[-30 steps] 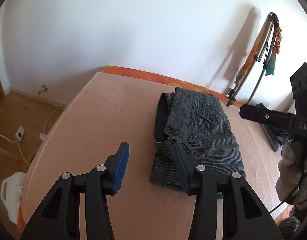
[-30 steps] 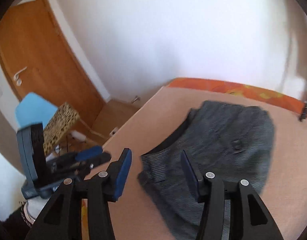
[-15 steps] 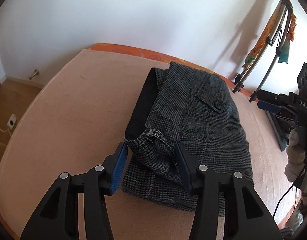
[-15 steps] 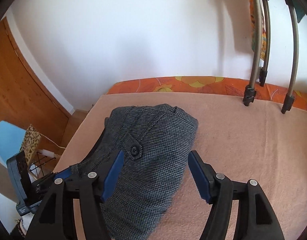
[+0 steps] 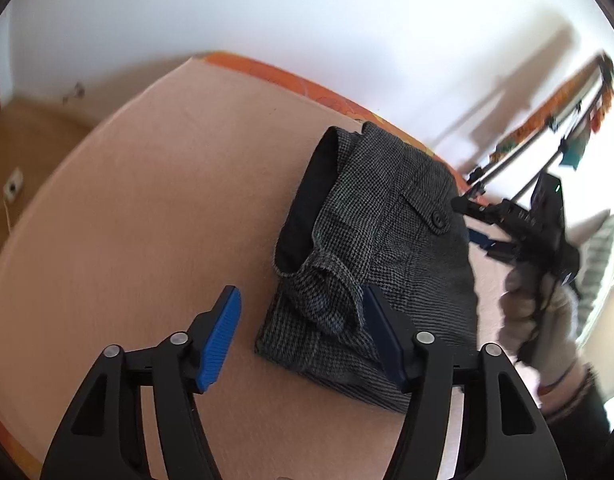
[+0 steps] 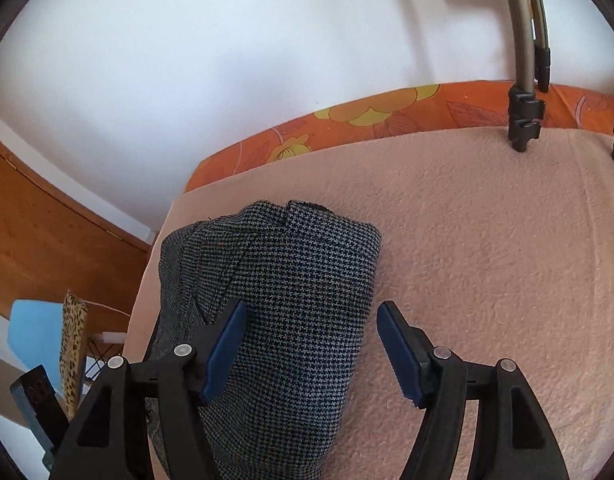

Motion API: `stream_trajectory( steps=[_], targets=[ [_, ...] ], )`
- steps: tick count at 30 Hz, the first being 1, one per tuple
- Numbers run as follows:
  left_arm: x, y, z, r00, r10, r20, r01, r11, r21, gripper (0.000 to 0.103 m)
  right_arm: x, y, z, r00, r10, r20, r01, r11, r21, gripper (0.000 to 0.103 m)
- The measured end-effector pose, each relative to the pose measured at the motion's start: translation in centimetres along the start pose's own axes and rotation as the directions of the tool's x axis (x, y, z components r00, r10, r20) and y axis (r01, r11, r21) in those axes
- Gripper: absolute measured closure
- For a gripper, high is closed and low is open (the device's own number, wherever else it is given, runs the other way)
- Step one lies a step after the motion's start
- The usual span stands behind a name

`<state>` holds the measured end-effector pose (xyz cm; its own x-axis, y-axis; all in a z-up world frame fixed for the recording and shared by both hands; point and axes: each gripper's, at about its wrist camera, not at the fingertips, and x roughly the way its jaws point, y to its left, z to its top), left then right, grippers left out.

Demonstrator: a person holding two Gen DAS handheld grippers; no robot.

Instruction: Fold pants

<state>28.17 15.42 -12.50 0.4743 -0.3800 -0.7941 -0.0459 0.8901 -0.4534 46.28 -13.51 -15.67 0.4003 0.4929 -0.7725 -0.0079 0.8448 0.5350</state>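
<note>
In the left wrist view, the wooden floor (image 5: pixel 31 148) at the far left is blurred, and a wall socket (image 5: pixel 13 186) with its cord is cut by the frame edge. The left claw (image 5: pixel 299 340) stands wide and holds nothing; its right pad overlaps the near edge of the pants (image 5: pixel 383 256), and contact cannot be told. The pants lie folded into a compact grey houndstooth bundle on the bed (image 5: pixel 147 200), with dark lining showing at the left opening and 1 buttoned pocket flap on top. Further right, the right claw (image 5: pixel 473 222) is motion-blurred beside the bundle, its gloved hand (image 5: pixel 539 320) partly cut off. A drying rack (image 5: pixel 547 140) behind is smeared.

The right wrist view shows, at its left, a wooden door (image 6: pixel 47 240) and a leopard-print item (image 6: pixel 73 344) beside something blue, hard to identify. The right claw (image 6: pixel 311 356) gapes wide over the pants (image 6: pixel 283 288), its left pad over the fabric and right pad over the blanket. This view hides the pocket button but shows the floral orange sheet (image 6: pixel 387 120) clearly.
</note>
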Motion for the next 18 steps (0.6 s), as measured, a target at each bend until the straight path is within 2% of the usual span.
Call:
stream_trajectory(
  steps=[3, 5, 7, 10, 15, 18],
  targets=[
    [0.4, 0.6, -0.4, 0.997, -0.033, -0.064, 0.029, 0.998, -0.063, 0.037, 0.6, -0.4, 0.1, 1.0, 0.027, -0.001, -0.027, 0.999, 0.023, 0.028],
    [1.2, 0.6, -0.8, 0.994, -0.023, -0.107, 0.015, 0.997, -0.073, 0.036, 1.0, -0.8, 0.1, 0.999, 0.049, -0.008, -0.049, 0.998, 0.043, 0.028],
    [2.0, 0.1, -1.0, 0.992, -0.012, -0.129, 0.002, 0.997, -0.081, 0.036, 1.6, -1.3, 0.2, 0.997, 0.076, -0.012, -0.075, 0.994, 0.074, 0.027],
    [3.0, 0.4, -1.3, 0.99, -0.037, -0.136, 0.019, 0.992, -0.128, 0.035, 1.8, -1.6, 0.2, 0.995, 0.099, -0.005, -0.099, 0.99, 0.099, 0.026],
    [3.6, 0.1, -1.2, 0.996, -0.045, -0.078, 0.03, 0.983, -0.183, 0.032, 2.2, -1.1, 0.3, 0.994, 0.11, -0.001, -0.109, 0.989, 0.098, 0.025],
    [3.7, 0.1, -1.4, 0.999, -0.049, -0.003, 0.047, 0.972, -0.231, 0.032, 2.3, -1.3, 0.2, 0.991, 0.131, 0.022, -0.132, 0.983, 0.126, 0.027]
  ],
)
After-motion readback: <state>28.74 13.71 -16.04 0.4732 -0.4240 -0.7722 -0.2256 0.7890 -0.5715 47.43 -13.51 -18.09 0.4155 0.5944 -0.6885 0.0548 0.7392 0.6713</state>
